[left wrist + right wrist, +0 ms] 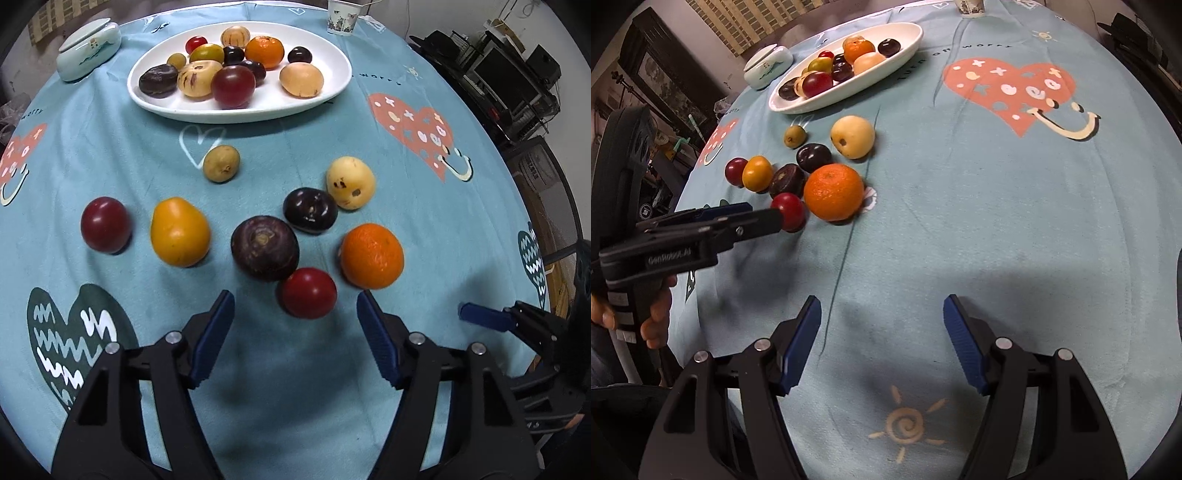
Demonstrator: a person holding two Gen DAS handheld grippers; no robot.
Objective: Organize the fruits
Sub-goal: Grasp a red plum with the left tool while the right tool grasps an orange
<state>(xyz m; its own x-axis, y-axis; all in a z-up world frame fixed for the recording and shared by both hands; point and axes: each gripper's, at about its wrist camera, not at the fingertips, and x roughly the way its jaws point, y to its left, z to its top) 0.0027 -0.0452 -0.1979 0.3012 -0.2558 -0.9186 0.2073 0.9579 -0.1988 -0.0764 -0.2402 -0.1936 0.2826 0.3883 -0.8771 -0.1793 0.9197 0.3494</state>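
My left gripper (295, 306) is open, with a red tomato (307, 292) just ahead between its fingertips, untouched. Loose on the cloth lie an orange (371, 255), a dark purple fruit (265, 247), a dark plum (310, 210), a pale yellow fruit (351, 182), a yellow tomato (180, 231), a dark red tomato (106, 224) and a small olive fruit (221, 163). The white oval plate (332, 88) at the back holds several fruits. My right gripper (882, 308) is open and empty over bare cloth, to the right of the left gripper (764, 218).
A lidded ceramic jar (88, 50) stands left of the plate and a paper cup (343, 16) behind it. The round table has a blue patterned cloth (997, 221). Dark shelving and a chair (535, 110) stand off the right edge.
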